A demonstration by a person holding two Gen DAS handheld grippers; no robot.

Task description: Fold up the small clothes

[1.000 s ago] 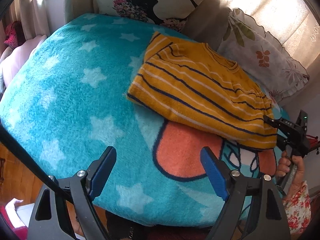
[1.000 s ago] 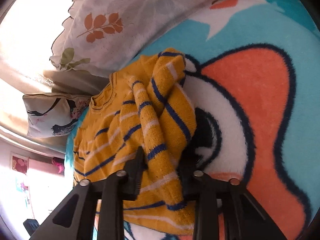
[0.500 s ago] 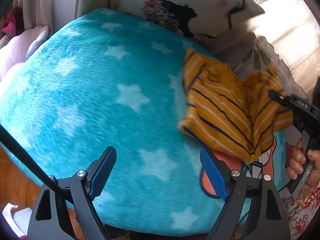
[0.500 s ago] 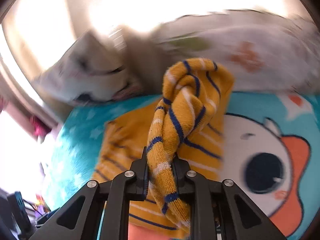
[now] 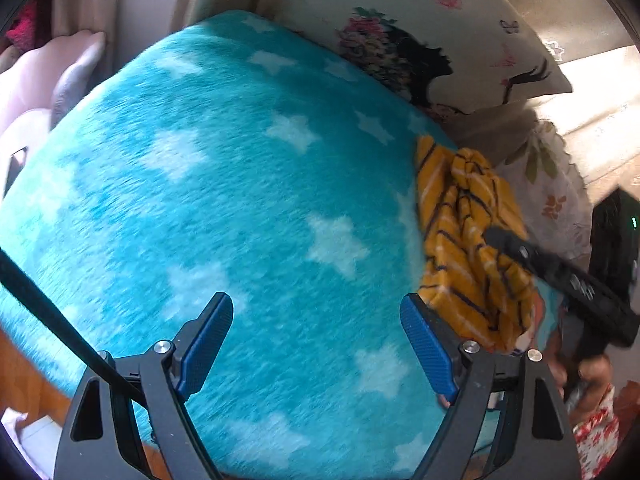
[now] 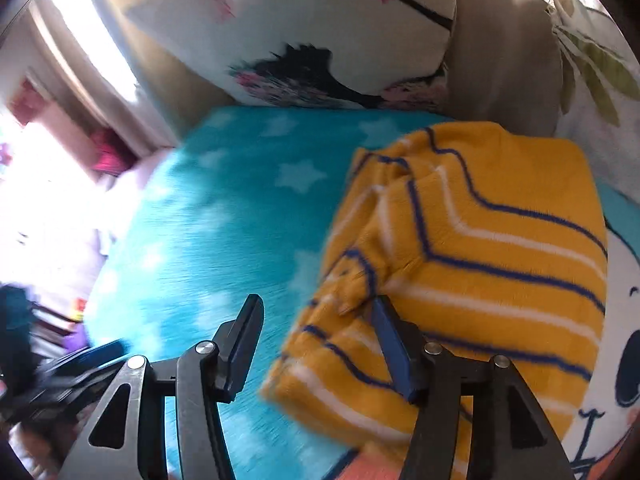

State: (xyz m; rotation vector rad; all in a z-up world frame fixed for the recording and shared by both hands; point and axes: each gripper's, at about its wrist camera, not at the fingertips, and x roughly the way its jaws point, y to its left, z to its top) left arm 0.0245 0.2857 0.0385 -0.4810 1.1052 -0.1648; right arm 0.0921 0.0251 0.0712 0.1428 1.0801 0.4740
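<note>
Spread over the bed as a soft folding surface: a teal star blanket (image 5: 240,208), pillows (image 6: 320,32) at the far edge. Folded over near the pillows: the yellow striped top (image 6: 480,248). Right tool (image 6: 320,344) wide open, nothing gripped, likely just released. Left tool (image 5: 316,344) equally wide, idle.

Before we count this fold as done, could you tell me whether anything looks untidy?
The sweater is folded over on the blanket, but one part sits bunched and crooked along its left edge, beside the open right tool. Nothing looks damaged.
</note>
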